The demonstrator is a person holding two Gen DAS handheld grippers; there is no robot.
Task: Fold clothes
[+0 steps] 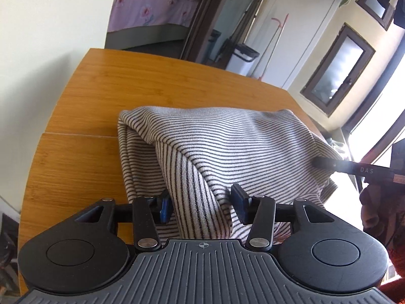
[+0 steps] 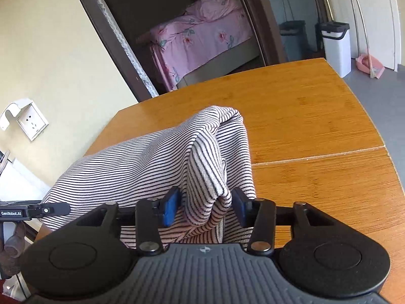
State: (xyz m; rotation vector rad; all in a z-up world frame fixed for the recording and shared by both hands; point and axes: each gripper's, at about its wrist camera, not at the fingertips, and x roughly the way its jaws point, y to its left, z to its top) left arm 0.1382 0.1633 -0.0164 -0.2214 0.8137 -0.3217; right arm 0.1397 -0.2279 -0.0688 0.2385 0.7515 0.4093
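While bunched on table (image 1: 101, 88), striped garment (image 1: 227, 139) lies between both tongs (blue pads).

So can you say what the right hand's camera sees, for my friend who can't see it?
A striped cloth lies bunched on a wooden table, and a fold of it sits between the blue pads of the right claw. Behind the table, a doorway shows a bed with a pink flowered cover.

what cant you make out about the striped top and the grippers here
- Left wrist view: striped top's near hem, hidden behind the left gripper.
- Left wrist view: right gripper, washed out by window glare.
- Right wrist view: whether the right gripper's pads pinch the cloth bunched between them.
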